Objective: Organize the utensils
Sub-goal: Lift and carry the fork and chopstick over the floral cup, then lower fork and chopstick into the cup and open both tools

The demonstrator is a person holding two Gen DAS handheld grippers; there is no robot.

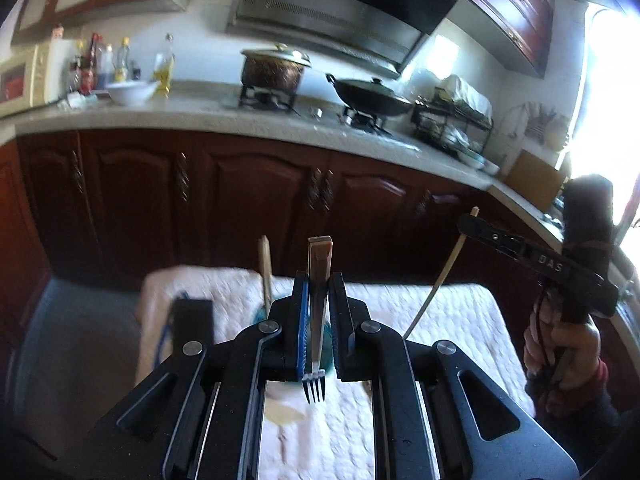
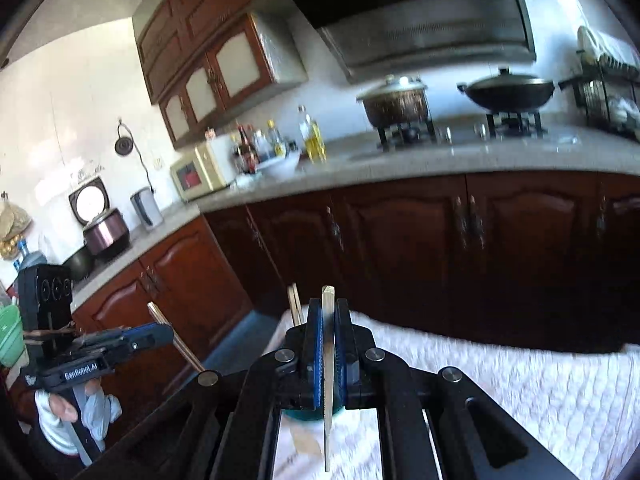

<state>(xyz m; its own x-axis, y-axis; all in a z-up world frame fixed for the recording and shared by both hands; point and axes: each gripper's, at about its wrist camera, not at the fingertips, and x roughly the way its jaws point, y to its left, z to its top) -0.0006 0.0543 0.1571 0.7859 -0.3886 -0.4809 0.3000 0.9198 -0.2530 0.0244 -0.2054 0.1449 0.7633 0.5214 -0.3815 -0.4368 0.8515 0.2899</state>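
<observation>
**Room to move over the white cloth**

The left claw (image 1: 318,280) is full: a fork (image 1: 317,320) stands pinched in it, tines hanging down toward the camera. The right claw (image 2: 329,312) is full too, pinched on a chopstick (image 2: 328,380). Both long things stick out above and below the claws, so they could bump things first.

Under the claws the cloth (image 1: 440,312) is mostly bare on its right side. A teal cup (image 1: 329,344) with sticks poking up stands just past the claws, in the way. A dark box (image 1: 194,320) stands at the left edge. The cabinets (image 1: 248,196) wall off the far side.
</observation>
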